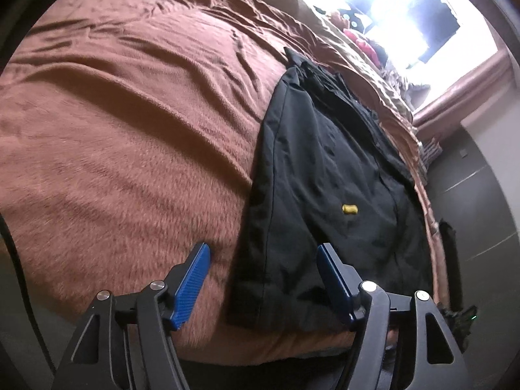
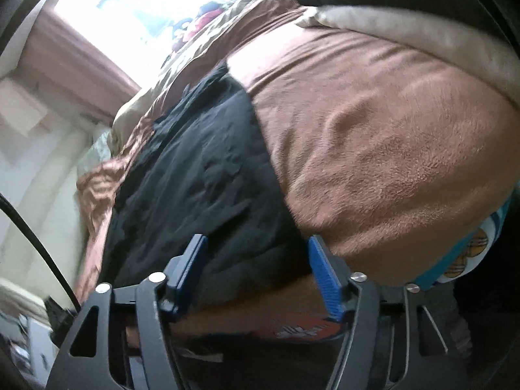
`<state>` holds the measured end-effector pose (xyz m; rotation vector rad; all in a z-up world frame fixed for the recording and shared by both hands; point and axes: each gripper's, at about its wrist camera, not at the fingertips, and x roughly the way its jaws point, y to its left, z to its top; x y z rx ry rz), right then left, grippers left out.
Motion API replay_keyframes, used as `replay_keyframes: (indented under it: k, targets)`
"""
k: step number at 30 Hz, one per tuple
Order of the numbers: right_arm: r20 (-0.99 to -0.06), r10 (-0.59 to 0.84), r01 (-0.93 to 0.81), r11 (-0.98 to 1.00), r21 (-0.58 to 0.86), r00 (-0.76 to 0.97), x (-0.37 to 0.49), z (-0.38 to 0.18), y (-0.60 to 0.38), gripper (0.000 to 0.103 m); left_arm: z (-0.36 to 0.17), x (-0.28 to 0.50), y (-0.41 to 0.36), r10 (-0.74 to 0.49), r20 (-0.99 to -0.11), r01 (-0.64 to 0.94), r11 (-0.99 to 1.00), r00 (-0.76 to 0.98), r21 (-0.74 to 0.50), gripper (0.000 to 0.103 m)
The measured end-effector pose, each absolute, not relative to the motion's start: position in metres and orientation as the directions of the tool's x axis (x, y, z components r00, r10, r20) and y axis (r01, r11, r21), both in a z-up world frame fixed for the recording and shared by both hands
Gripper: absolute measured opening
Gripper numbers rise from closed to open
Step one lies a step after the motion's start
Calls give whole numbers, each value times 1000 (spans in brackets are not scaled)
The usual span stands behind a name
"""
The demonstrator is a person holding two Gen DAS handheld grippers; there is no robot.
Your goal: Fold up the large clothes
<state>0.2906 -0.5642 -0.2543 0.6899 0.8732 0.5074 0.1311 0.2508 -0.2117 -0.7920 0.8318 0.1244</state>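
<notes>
Your black garment [image 1: 328, 169] lies creased lengthwise on the brown blanket [image 1: 130, 113], stretching ahead past both spread, empty grippers: left gripper [image 1: 263, 253], right gripper [image 2: 256, 243].

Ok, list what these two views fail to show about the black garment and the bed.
- Black garment: near hem in the right wrist view sits behind the open jaws.
- Yellow mark: too small to identify.
- Items by the window: washed out by glare.
- Brown blanket: motion-blurred in the right wrist view.

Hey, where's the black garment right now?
The black garment lies flat on the brown blanket, right of centre in the left wrist view near the bed's edge, with both open grippers just short of its near hem.
</notes>
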Motion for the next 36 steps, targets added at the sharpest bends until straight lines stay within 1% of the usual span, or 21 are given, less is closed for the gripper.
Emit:
replay_keyframes:
  k: [3,5,7,12,14,18,19,20,21,22,23,24,25,26,27,28,29,30,32,36]
  targets:
    - [-478,683,-100,624,775,552,300,-264,-568,51,-214,133,253,-232,-680,-390,673,696,-629,69]
    - [-456,704,-100,595,798,545,300,-268,-569,51,-216,131,253,-262,-657,-381,642,706,-665,69]
    - [-414,750,-110,537,836,516,298,-273,-569,51,-219,124,253,-323,-620,-364,585,715,-725,69]
    - [-319,829,-120,414,902,459,291,-288,-571,51,-220,112,248,-397,-567,-335,517,722,-788,69]
    - [-307,834,-126,403,907,458,292,-290,-570,51,-220,110,246,-403,-556,-326,510,727,-796,69]
    - [-323,809,-110,425,898,491,302,-290,-565,50,-216,114,245,-383,-537,-317,504,752,-803,69]
    - [-329,801,-104,433,895,500,306,-290,-563,44,-214,117,244,-366,-539,-317,515,759,-797,68]
    - [-337,794,-94,439,893,506,310,-290,-561,39,-214,119,244,-356,-546,-325,519,759,-790,63]
    - [-343,787,-79,441,894,513,313,-291,-556,38,-215,123,242,-344,-561,-343,522,752,-781,56]
    - [-345,783,-67,439,896,517,312,-290,-553,35,-216,127,242,-338,-573,-358,521,747,-775,52]
    - [-349,778,-53,438,898,523,313,-290,-550,31,-219,130,242,-330,-584,-375,517,742,-769,45]
    - [-355,772,-38,439,898,527,315,-291,-546,29,-221,132,241,-320,-595,-395,511,737,-763,39]
    - [-359,767,-29,441,897,532,316,-290,-542,26,-222,134,242,-312,-601,-406,507,736,-760,37]
    - [-365,758,-25,448,894,540,317,-288,-539,22,-223,135,244,-301,-606,-417,503,737,-757,30]
    - [-374,748,-19,458,889,549,318,-285,-538,19,-223,135,245,-281,-616,-435,501,736,-748,17]
    - [-383,737,-7,465,885,557,319,-284,-539,10,-222,133,247,-263,-629,-456,497,731,-738,12]
    - [-385,732,2,464,886,562,319,-282,-540,3,-221,132,249,-254,-632,-465,492,732,-736,10]
    - [-377,732,4,455,890,567,318,-280,-542,2,-218,129,250,-246,-627,-465,487,740,-740,7]
    - [-356,733,-22,451,892,580,314,-270,-545,0,-210,127,248,-234,-622,-456,500,748,-736,5]
    - [-313,733,-87,452,888,604,299,-243,-551,0,-186,118,244,-213,-592,-423,519,778,-743,3]
